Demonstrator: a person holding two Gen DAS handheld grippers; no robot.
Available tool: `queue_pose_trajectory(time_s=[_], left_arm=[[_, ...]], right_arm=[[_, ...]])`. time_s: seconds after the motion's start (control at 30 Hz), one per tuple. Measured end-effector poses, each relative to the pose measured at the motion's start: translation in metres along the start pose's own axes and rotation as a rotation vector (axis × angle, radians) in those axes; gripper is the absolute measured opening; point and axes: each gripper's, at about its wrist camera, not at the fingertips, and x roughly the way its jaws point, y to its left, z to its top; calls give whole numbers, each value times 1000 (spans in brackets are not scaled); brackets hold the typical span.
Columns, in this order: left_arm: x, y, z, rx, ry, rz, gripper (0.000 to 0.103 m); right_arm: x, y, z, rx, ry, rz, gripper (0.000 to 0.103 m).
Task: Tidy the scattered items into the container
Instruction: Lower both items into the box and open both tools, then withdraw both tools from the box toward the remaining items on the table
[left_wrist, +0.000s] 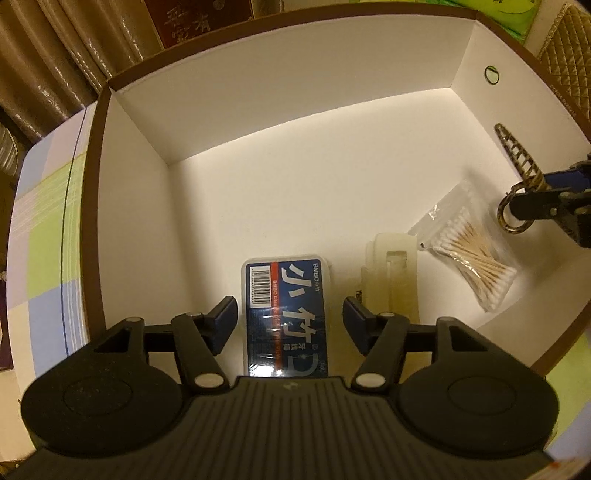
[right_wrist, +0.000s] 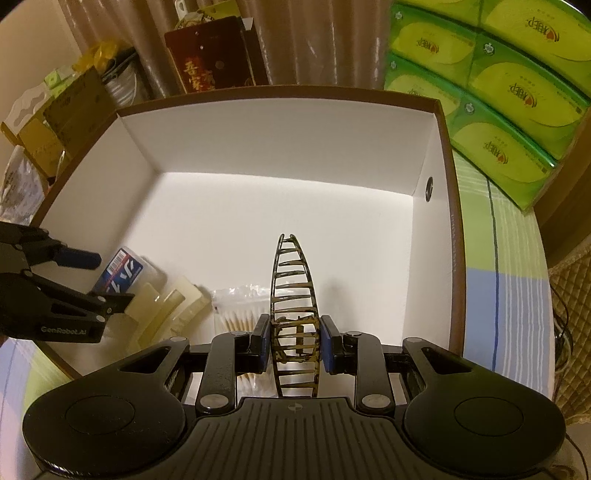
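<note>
— What does the left camera show that the right one loses?

— The floss box (left_wrist: 285, 317) lengthwise between the left gripper's (left_wrist: 289, 320) wide-open, empty jaws, low inside the box (left_wrist: 258, 110). The white clip (left_wrist: 391, 284) and swabs (left_wrist: 476, 254) lie beside it.

— And the right view?

— The right gripper (right_wrist: 294, 343) pinches the hair claw (right_wrist: 293, 295) by its middle, long axis pointing away, just above the floor. Green tissue packs (right_wrist: 509, 85) are stacked outside.

Dim warm light; fisheye-warped edges; slight blur.
</note>
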Motion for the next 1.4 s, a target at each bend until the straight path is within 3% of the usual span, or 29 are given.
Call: queue_pose_trajectory(time_s=[0.4, 0.47, 0.53, 0.77, 1.0, 1.4], left_arm=[[-9, -3, 2, 5, -32, -3, 66], [-11, -4, 2, 6, -37, -1, 67], [-12, -5, 2, 9, -44, -3, 71], [-19, -7, 0, 13, -66, -7, 77], [-29, -9, -5, -7, -95, -11, 86], [-53, -12, -11, -35, -130, -14, 94]], right_arm=[[2, 11, 0, -81, 24, -30, 25], [1, 13, 0, -91, 25, -34, 28], [1, 15, -2, -98, 23, -31, 42], [-5, 21, -6, -107, 16, -3, 57], [-22, 30, -13, -130, -44, 32, 83], [-45, 33, -22, -109, -97, 23, 91]])
